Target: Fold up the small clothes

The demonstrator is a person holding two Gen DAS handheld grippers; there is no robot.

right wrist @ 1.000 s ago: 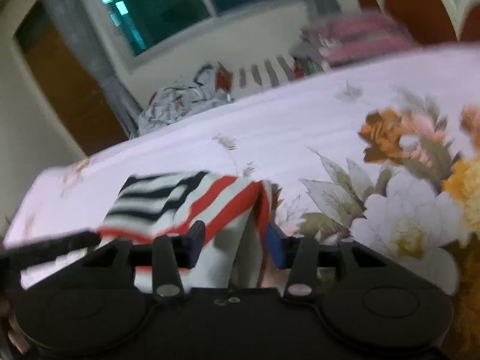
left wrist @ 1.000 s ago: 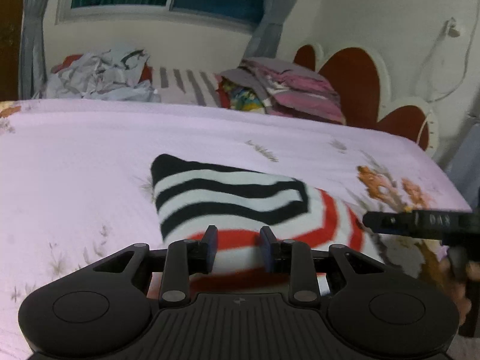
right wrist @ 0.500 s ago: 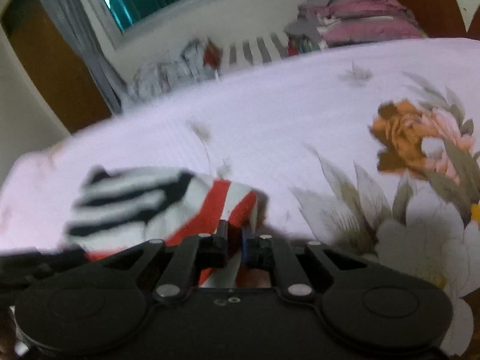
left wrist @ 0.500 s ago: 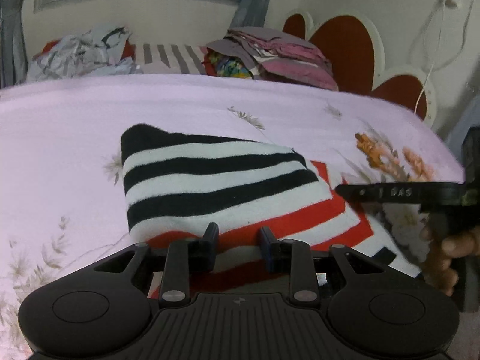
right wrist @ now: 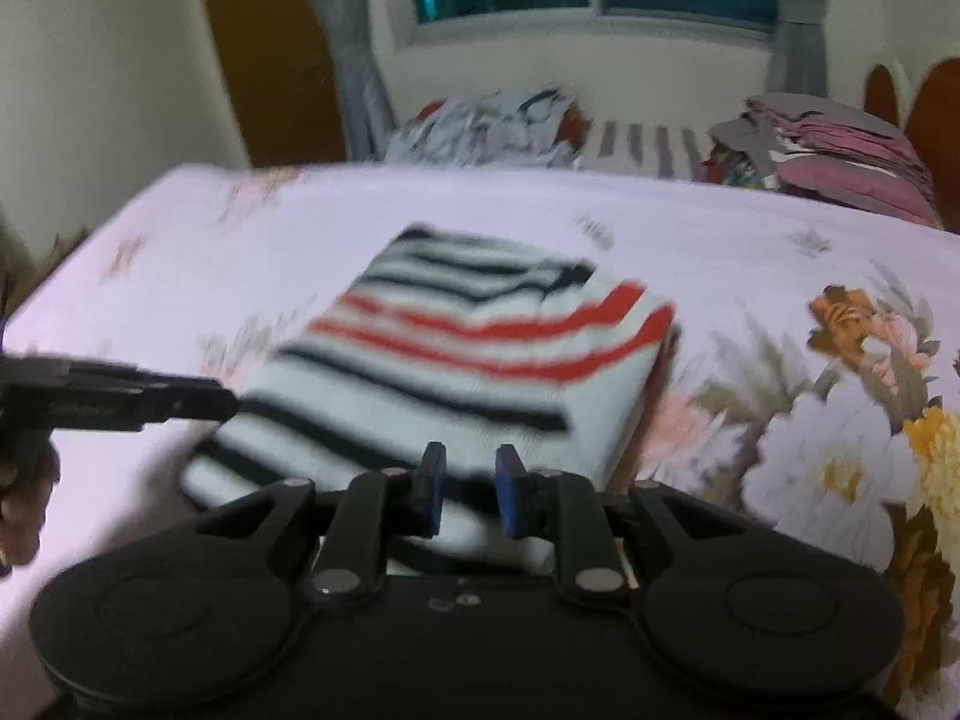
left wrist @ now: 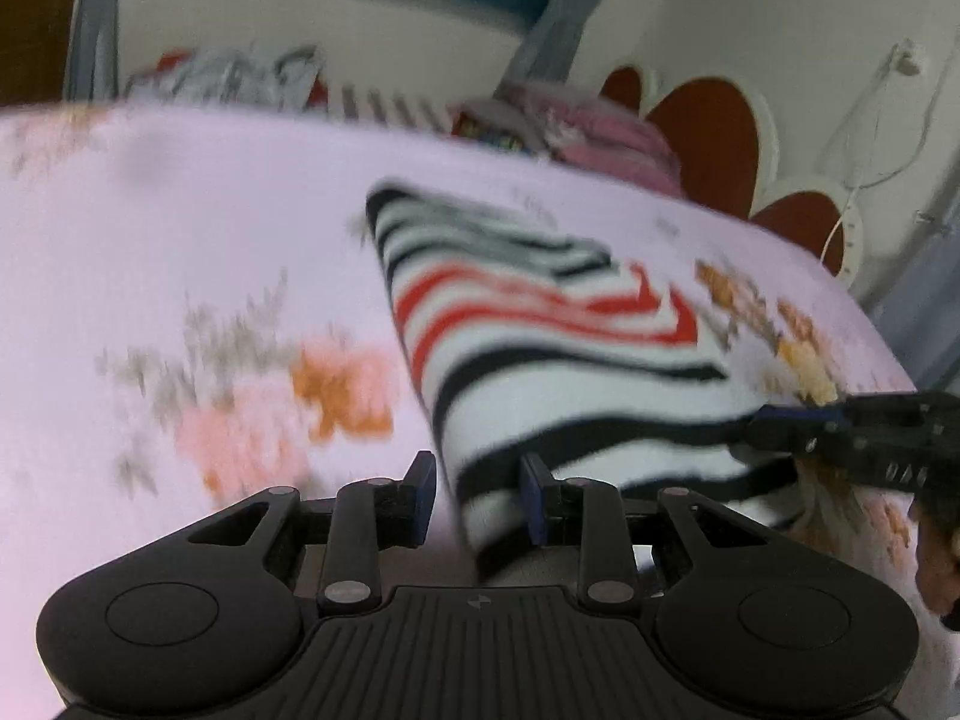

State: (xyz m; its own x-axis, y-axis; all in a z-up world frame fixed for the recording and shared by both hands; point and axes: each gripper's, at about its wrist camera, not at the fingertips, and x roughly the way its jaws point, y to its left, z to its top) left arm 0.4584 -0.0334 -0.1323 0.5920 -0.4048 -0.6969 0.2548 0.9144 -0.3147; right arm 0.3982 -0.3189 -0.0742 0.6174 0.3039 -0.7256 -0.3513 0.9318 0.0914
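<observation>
Pink floral bedsheet carries a folded striped garment at its middle. Left gripper sits low at 6 o'clock, jaws parted around the garment's near corner. Right gripper, level and jaws apart, hovers at the near edge; contact unclear through blur.

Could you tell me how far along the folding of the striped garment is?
Done: the black, white and red striped knitted garment lies doubled over on the pink floral bedsheet. In hand: nothing; the left gripper and right gripper are open at its near edge. Left: possibly another fold.
</observation>
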